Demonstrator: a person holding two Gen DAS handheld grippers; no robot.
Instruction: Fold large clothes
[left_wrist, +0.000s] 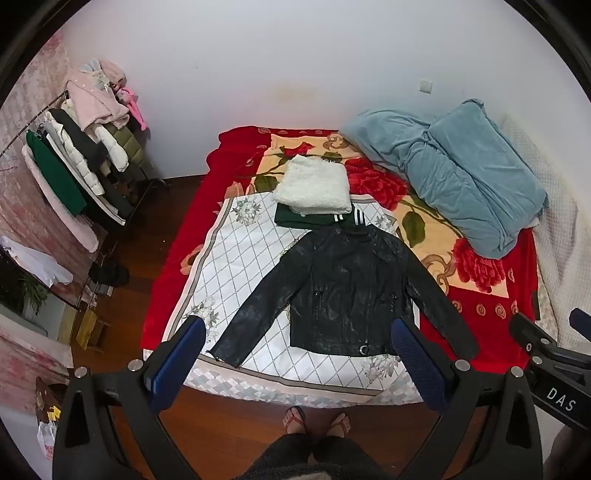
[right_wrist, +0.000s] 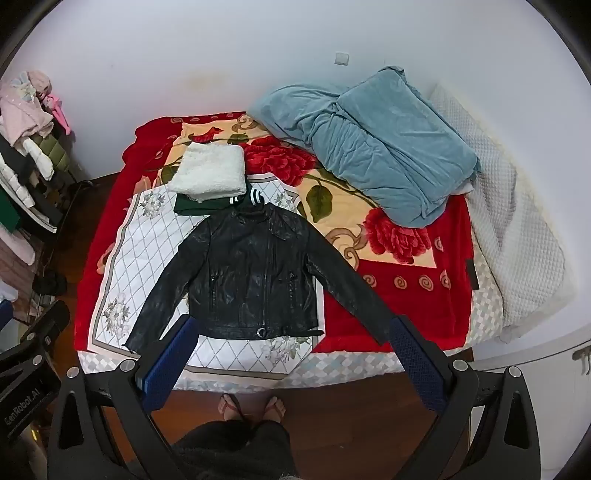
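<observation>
A black leather jacket (left_wrist: 343, 288) lies flat and face up on a white diamond-patterned cloth (left_wrist: 251, 258) on the bed, both sleeves spread out; it also shows in the right wrist view (right_wrist: 251, 273). Beyond its collar sit a folded white fluffy garment (left_wrist: 314, 186) on top of a folded dark green one (left_wrist: 295, 219). My left gripper (left_wrist: 295, 328) is open and empty, held high above the bed's near edge. My right gripper (right_wrist: 291, 328) is open and empty at the same height, to the right of the left one.
A red floral blanket (left_wrist: 480, 317) covers the bed. A crumpled blue duvet (left_wrist: 465, 173) lies at the back right. A clothes rack (left_wrist: 74, 158) full of garments stands at the left wall. The person's feet (left_wrist: 314, 421) stand on wooden floor at the bed's foot.
</observation>
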